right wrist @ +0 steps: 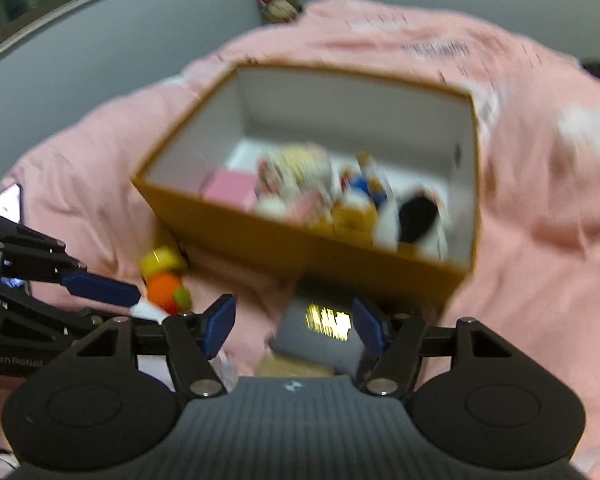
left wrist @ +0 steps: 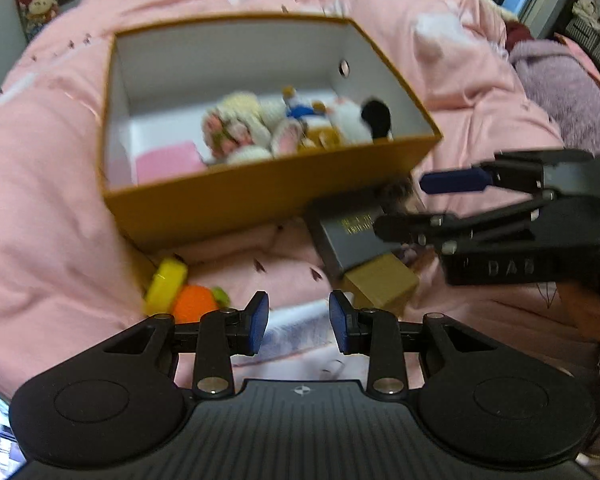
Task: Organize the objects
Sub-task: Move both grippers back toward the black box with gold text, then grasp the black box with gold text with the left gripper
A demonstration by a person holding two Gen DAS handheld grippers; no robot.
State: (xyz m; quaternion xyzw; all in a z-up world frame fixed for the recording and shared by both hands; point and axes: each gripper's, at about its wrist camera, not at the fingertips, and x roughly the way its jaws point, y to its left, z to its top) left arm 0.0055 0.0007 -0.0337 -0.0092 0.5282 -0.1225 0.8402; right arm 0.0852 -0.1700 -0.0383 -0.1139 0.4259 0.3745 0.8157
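The open cardboard box [left wrist: 260, 196] sits on the pink bedspread [left wrist: 40, 184] and already holds several plush toys [left wrist: 260, 128] and a pink block [left wrist: 168, 162]. Still outside it, just beside its near wall, lie a yellow-and-orange plush toy [left wrist: 184, 294], a dark grey box with gold lettering [left wrist: 348, 236] and, under that box's near end, a tan cardboard box [left wrist: 384, 284].

The left gripper [left wrist: 299, 320] hovers over the bedspread with its jaws partly apart and nothing between them. The right gripper [right wrist: 292, 324] is released, its jaws standing wide around the dark grey box's far end without pressing on it.

The risks appear to be these: the soft, rumpled bedding may let the grey box tilt or slip as the jaws close, and the two grippers, working near each other, could collide.

The gold lettering is too blurred to read. The right gripper's body shows "DAS" in the left view; the left gripper's shows "GenRobot" in the right view.
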